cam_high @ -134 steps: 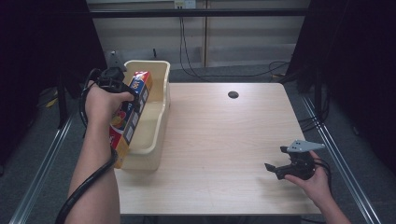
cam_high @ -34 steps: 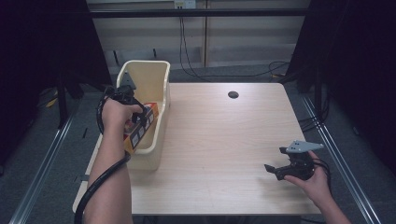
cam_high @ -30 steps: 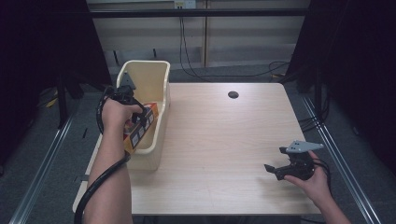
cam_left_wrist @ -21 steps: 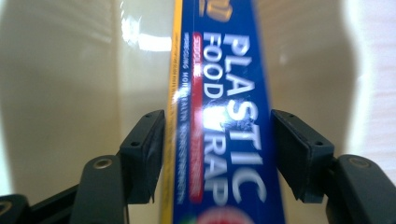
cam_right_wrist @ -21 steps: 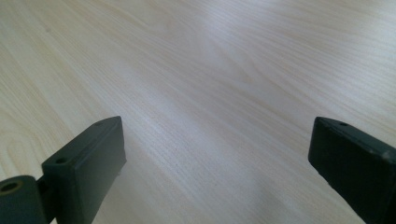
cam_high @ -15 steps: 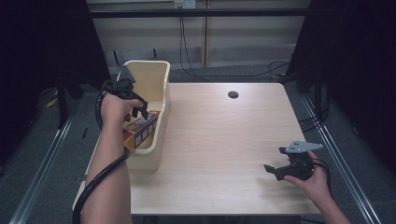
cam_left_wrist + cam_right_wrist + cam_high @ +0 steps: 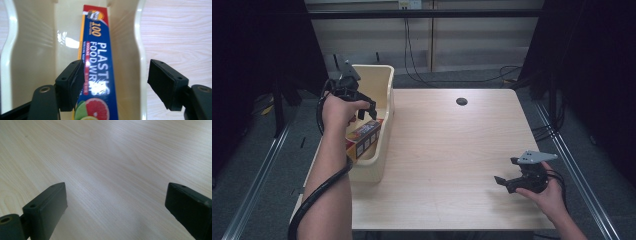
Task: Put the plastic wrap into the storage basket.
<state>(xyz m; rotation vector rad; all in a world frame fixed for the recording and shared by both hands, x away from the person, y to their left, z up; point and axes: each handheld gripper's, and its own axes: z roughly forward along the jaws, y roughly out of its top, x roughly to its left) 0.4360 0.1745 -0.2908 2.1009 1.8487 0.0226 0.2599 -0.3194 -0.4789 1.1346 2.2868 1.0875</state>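
L gripper (image 7: 113, 85) spread wide over wrap box (image 7: 98, 67) in bin (image 7: 37, 50).

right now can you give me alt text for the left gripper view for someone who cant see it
A blue plastic food wrap box lies lengthwise inside a cream plastic bin, seen from above between the left gripper's two open black fingers. Pale wooden table shows beside the bin.

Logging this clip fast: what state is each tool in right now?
Left tool: open above the plastic food wrap box in the cream bin, holding nothing.
Right tool: open over the wooden table, holding nothing.
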